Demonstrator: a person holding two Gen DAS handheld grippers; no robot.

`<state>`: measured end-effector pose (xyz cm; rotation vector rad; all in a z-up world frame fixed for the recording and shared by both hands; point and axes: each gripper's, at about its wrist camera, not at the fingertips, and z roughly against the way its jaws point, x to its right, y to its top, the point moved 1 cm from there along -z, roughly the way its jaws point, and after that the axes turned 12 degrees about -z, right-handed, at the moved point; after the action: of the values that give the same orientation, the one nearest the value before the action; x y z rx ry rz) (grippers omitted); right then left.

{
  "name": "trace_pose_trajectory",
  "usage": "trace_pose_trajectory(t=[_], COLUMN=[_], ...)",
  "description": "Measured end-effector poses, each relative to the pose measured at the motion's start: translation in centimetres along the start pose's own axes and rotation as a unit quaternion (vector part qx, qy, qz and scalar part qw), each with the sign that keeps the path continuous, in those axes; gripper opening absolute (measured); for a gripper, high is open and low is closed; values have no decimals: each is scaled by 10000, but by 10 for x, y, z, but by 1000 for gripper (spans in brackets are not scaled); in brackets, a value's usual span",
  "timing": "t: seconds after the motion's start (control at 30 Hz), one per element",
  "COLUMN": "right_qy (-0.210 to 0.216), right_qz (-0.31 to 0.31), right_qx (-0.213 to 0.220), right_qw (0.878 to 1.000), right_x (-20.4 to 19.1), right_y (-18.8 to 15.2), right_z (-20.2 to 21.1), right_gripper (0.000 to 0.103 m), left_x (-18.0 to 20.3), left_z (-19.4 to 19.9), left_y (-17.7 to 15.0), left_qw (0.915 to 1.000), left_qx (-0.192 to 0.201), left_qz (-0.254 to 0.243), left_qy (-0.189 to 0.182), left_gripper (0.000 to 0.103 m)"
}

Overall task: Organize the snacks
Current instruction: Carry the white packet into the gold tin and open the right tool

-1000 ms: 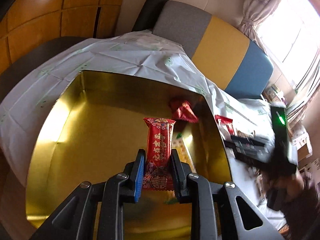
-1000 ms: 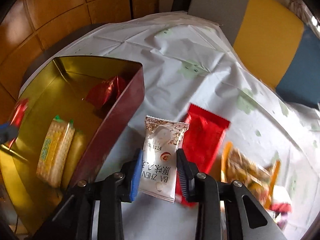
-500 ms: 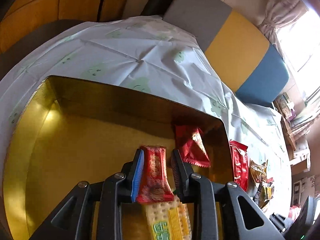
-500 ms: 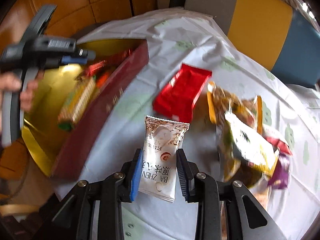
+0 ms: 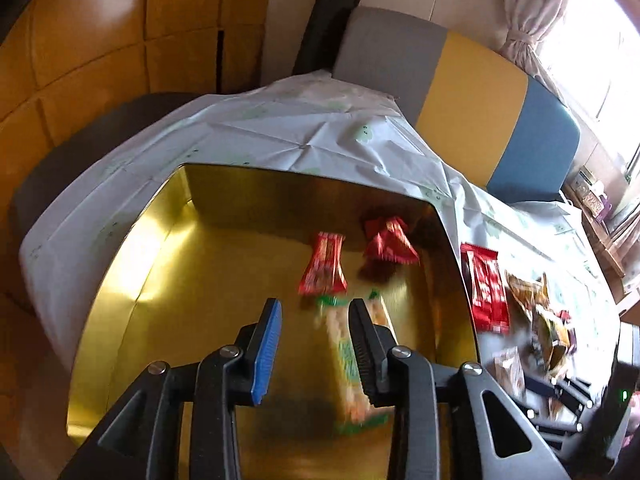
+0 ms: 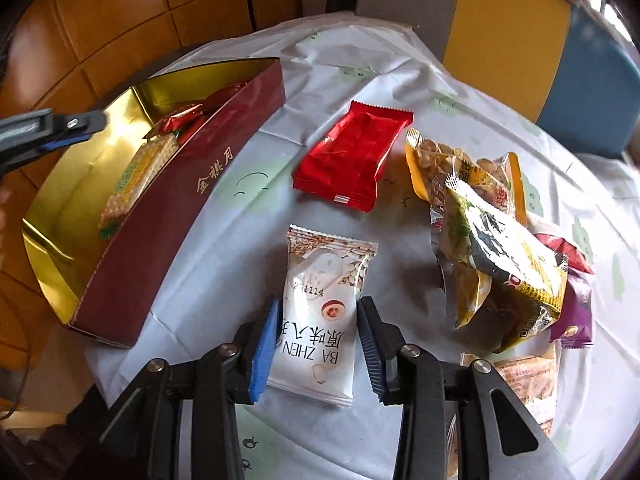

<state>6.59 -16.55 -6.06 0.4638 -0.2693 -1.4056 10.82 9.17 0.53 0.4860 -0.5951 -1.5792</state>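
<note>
A gold-lined box (image 5: 132,280) with a dark red outer wall (image 6: 172,220) sits on the table's left. Inside lie a small red packet (image 5: 323,266), a crumpled red wrapper (image 5: 389,241) and a yellow-green cracker pack (image 5: 352,356). My left gripper (image 5: 314,350) is open and empty above the box floor, just short of the red packet. My right gripper (image 6: 318,344) is shut on a white BA ZHEN packet (image 6: 320,312), held above the tablecloth right of the box.
A flat red packet (image 6: 352,156) lies right of the box. A heap of yellow, purple and brown snack bags (image 6: 496,248) lies further right. A white tablecloth (image 6: 360,64) covers the round table. A grey, yellow and blue bench back (image 5: 472,92) stands behind.
My left gripper opened and let go of the small red packet, which now lies in the box, then drew back. My right gripper still holds the white packet and has shifted over the table.
</note>
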Motion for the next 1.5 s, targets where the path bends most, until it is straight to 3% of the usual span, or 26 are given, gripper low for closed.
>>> trace_pose_trajectory(t=[0.27,0.57,0.73,0.97,1.3,1.5], right_qy=[6,96,443,1089,1266,1136], right_qz=[-234,-915,-1277,-1354,-1243,-1293], right_qx=[212,199,437,556,370,116], right_qw=[9995,9956,9899,9832,9834,9850], right_x=[3,9,5,-34,-95,-102], right_y=[-5,-4,7,35,77,81], right_z=[3,15,42,65,37,10], right_gripper=[39,34,34,34,35,39], left_x=[4,4,4,0,-18,-20], left_z=[29,45,48,51,50,44], left_y=[-32,-53,-58,-58,-57,-58], left_qw=[9997,9988,9987,9986,9979,9982], left_qx=[83,188,217,286,288,209], left_qz=[-65,-138,-142,-69,162,181], left_qy=[241,435,449,445,551,530], left_gripper=[35,35,35,35,35,35])
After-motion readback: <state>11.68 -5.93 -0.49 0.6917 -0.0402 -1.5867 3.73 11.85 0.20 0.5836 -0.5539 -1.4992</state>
